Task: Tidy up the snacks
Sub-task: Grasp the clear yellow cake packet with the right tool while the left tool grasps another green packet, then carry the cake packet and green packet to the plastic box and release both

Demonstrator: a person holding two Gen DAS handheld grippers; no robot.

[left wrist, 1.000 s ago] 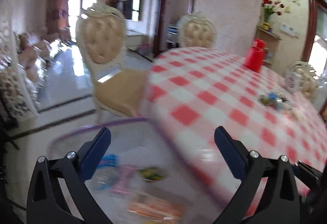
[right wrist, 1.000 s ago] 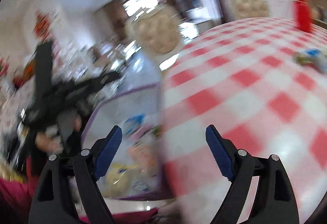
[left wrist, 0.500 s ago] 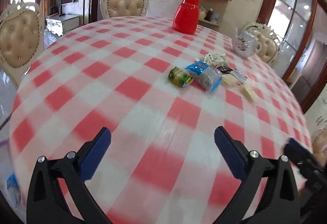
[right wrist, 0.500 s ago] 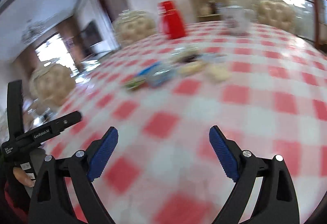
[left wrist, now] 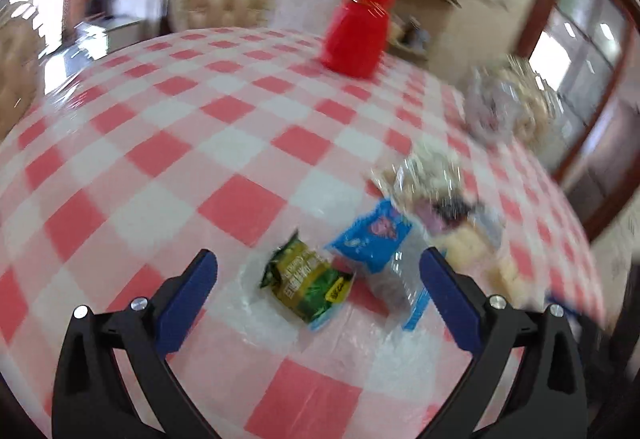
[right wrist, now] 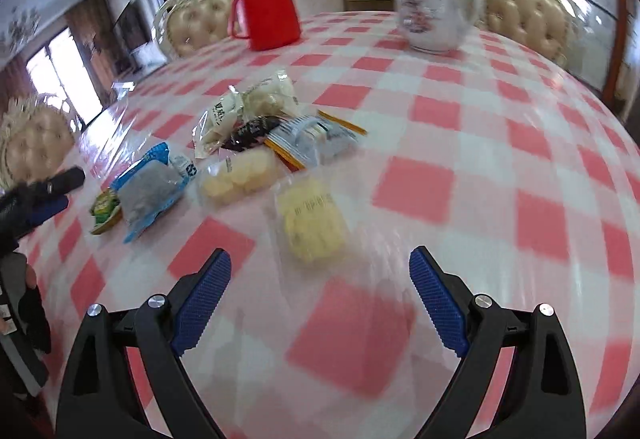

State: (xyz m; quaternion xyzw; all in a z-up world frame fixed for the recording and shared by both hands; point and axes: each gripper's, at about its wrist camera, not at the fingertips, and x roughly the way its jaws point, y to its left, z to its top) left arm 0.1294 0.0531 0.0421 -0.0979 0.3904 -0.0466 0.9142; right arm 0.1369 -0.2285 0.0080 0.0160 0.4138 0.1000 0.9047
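The surface [right wrist: 460, 127] wears a red-and-white checked cloth. On it lie a green and yellow packet [left wrist: 306, 281], a blue packet [right wrist: 150, 187], pale yellow snacks in clear wrap [right wrist: 312, 219], a dark brown wrapper [right wrist: 250, 131], a plain red jug [right wrist: 266, 3] and a white teapot with a flower pattern [right wrist: 430, 15]. The black grippers carry blue fingers [right wrist: 436, 301].

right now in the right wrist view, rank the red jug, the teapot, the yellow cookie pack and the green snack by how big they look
1. red jug and teapot: about alike, and both stand far back, so no ranking between them
2. yellow cookie pack, nearest the camera
3. green snack, partly hidden
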